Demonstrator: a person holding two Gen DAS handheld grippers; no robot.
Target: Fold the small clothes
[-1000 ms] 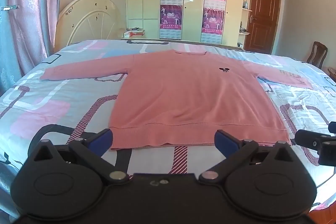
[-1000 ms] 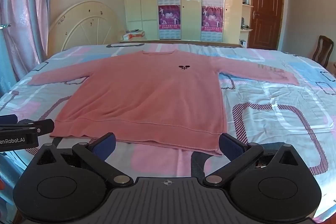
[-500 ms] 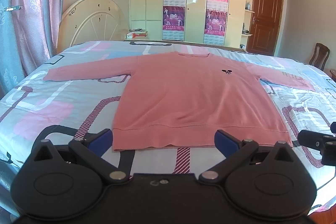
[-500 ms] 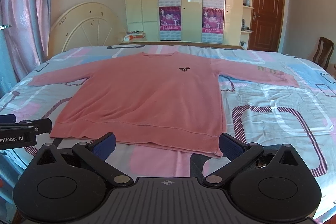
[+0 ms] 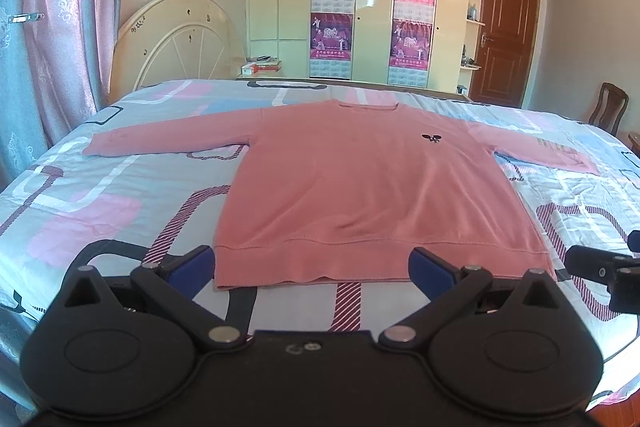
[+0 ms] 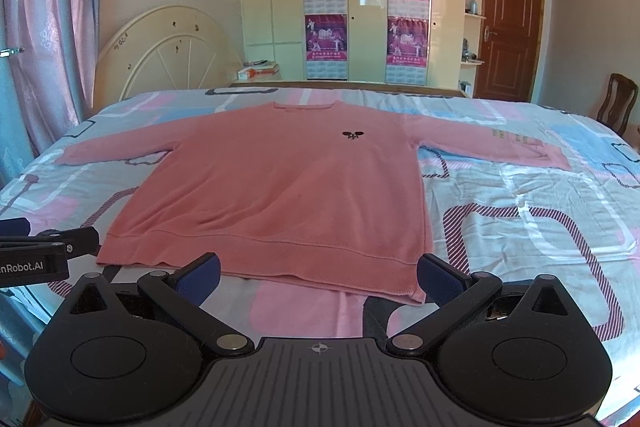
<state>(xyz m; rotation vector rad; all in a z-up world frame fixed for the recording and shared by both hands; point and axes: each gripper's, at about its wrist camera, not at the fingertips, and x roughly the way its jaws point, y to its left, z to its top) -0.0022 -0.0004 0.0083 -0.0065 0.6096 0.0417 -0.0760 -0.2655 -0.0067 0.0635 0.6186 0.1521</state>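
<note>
Here, a salmon-pink knit long-sleeved sweater (image 5: 372, 187) lies flat and face up in the middle of a bed covered by a pale blue quilt with pink blocks and striped outlines (image 5: 100, 195), its neckline toward the far edge and its ribbed hem (image 6: 280, 259) toward the near edge. Both sleeves are spread out sideways, one reaching toward the left edge (image 5: 160, 139), the other toward the right edge (image 6: 500, 143). A small dark emblem (image 6: 353, 135) marks the chest.

The left gripper (image 5: 308, 267) hovers at the near edge just short of the hem, its blue-padded fingers (image 5: 192, 263) spread wide with nothing between them. The right gripper (image 6: 318, 273) is alongside it in the same posture, fingers (image 6: 440, 277) wide and empty, close to the hem's right corner.

The sweater looks light, soft and limp, likely to sag and drag on the quilt when lifted, and the knit should give the pads good purchase. No fold has been made yet. Sensible holds would be a sleeve cuff or the shoulder and hem corner on one side, pinching only the sweater and not the quilt beneath.

Beyond the bed stand a cream wardrobe with purple posters (image 6: 360, 27), a round cream headboard (image 5: 176, 43), a brown door (image 6: 508, 23) and pink curtains (image 5: 68, 7).
</note>
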